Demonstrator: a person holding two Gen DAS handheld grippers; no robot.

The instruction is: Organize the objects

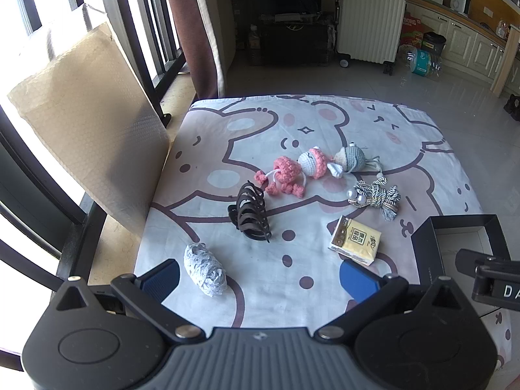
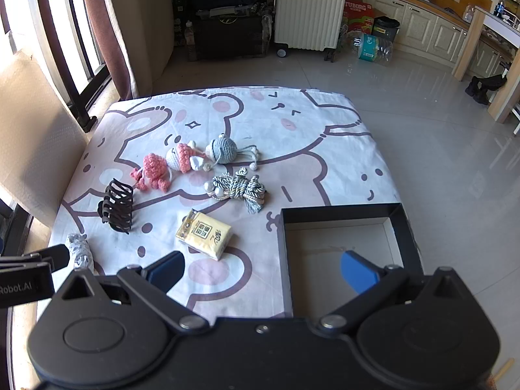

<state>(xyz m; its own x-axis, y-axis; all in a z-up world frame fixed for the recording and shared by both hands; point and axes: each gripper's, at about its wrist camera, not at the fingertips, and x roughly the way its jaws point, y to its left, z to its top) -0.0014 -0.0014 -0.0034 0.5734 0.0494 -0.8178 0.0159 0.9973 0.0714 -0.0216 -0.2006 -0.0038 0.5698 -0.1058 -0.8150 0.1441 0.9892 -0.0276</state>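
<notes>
Both grippers up over the near edge of the table, nothing held: left gripper (image 1: 260, 278) wide open, blue pads (image 1: 357, 278) well apart, poised above the cloth (image 1: 269, 260) just beside the foil wad (image 1: 204, 273); right gripper (image 2: 263, 271) just as wide, left pad over the cloth, right pad (image 2: 357, 273) hanging above the box (image 2: 341, 213), clear of its floor. Box at the near right corner of the table, black walls, pale inside, nothing in it as far as visible. Out on the bear-print cloth, everything loose and apart from the grippers: tissue pack (image 2: 204, 234), yellow, lying flat just left of the box; cord bundle (image 2: 240, 190), grey and white with pearl beads, beyond the pack; hair claw (image 2: 117, 206), dark, standing on its teeth towards the left; foil wad (image 2: 79, 253) at the near left, partly behind the left gripper's finger in the right view. Further back, a row of three crochet toys, touching or nearly so: pink octopus (image 2: 152, 170) on the left, pink-and-white doll (image 2: 182, 159) in the middle, grey ball (image 2: 222, 151) with white dangling legs on the right. Same spread in the left view: claw (image 1: 250, 211) mid-table, pack (image 1: 356, 239) near the right pad, box (image 1: 455, 221) cut off at the right edge behind a tip of the right gripper. Cardboard sheet (image 1: 87, 123) leaning at the table's left side, white suitcase (image 2: 308, 9) on the floor beyond
</notes>
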